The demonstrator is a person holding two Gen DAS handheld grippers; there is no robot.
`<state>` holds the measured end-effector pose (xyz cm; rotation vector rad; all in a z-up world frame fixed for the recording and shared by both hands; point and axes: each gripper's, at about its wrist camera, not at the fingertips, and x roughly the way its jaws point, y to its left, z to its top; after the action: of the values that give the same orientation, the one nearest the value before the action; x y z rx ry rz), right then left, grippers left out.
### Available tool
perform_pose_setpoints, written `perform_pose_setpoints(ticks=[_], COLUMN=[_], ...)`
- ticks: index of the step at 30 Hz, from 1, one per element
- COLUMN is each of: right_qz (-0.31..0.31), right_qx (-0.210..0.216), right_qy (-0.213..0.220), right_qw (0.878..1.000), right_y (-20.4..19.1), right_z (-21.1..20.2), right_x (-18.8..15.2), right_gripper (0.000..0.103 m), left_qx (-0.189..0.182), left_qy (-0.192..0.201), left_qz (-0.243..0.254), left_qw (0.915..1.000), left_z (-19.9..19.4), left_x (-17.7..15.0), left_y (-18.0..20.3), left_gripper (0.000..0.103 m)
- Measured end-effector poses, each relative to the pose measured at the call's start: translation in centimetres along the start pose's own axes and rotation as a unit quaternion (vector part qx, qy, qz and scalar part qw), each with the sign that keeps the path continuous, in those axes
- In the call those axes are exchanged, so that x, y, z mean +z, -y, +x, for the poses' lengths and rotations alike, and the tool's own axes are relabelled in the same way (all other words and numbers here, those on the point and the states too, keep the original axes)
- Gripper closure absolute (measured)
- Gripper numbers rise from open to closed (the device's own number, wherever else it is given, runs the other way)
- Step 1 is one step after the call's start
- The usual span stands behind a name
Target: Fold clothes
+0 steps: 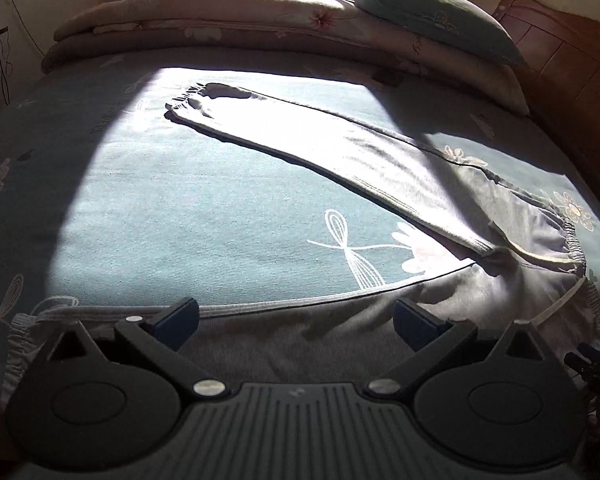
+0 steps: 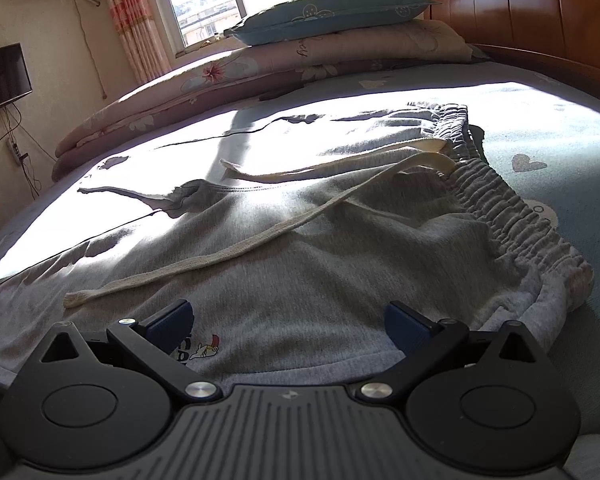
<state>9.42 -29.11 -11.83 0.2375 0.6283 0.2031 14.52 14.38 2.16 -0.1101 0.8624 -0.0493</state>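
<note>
A pair of grey sweatpants [image 1: 380,168] lies spread flat on the bed [image 1: 160,208], legs splayed apart: one leg runs diagonally away across the blue sheet toward the far left, the other lies along the near edge, directly under the left gripper [image 1: 296,320]. That gripper hovers over this near leg with its fingers wide apart and nothing between them. The right gripper [image 2: 288,322] is likewise spread and empty, poised over the hip area of the sweatpants [image 2: 340,248] near a small printed logo [image 2: 200,350], with the gathered waistband [image 2: 512,216] ahead to its right and the loose drawstring [image 2: 228,256] trailing across the cloth in front. The near leg's long axis runs crosswise to the left fingers, so the left hand seems better placed to take it and the right the waist. No containers are in sight; only a pillow [image 2: 328,8] on a folded quilt [image 2: 228,80] beyond.
</note>
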Motion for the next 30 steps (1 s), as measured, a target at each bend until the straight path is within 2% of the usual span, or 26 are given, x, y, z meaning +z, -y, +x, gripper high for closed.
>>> perform_pose_setpoints(ticks=[5, 9, 15, 18, 23, 28, 30], right_qz=[0.004, 0.011, 0.025, 0.029, 0.037, 0.045, 0.051], right_qx=[0.003, 0.008, 0.019, 0.023, 0.028, 0.033, 0.036], right_qy=[0.001, 0.003, 0.009, 0.009, 0.011, 0.012, 0.013], right_qw=[1.0, 1.0, 0.999, 0.999, 0.999, 0.998, 0.998], right_y=[0.1, 0.3, 0.8, 0.9, 1.1, 1.3, 1.5], right_z=[-0.1, -0.2, -0.5, -0.6, -0.6, -0.6, -0.6], right_x=[0.0, 0.0, -0.1, -0.1, -0.1, 0.0, 0.0], right_gripper=[0.0, 0.0, 0.0, 0.0, 0.0, 0.0, 0.0], left_qx=[-0.076, -0.106, -0.142, -0.154, -0.144, -0.151, -0.153], left_qy=[0.007, -0.006, -0.052, -0.077, -0.103, -0.076, -0.06], left_qz=[0.064, 0.093, 0.086, 0.072, 0.036, 0.055, 0.048], left_qw=[0.9951, 0.99, 0.9848, 0.9825, 0.9836, 0.984, 0.9851], left_z=[1.6, 4.8, 9.8, 11.5, 13.6, 13.2, 13.0], left_x=[0.6, -0.5, -3.3, -5.1, -7.4, -8.3, -8.7], left_y=[7.9, 13.9, 19.8, 21.2, 21.0, 20.7, 20.6], left_gripper=[0.001, 0.001, 0.001, 0.001, 0.001, 0.001, 0.001])
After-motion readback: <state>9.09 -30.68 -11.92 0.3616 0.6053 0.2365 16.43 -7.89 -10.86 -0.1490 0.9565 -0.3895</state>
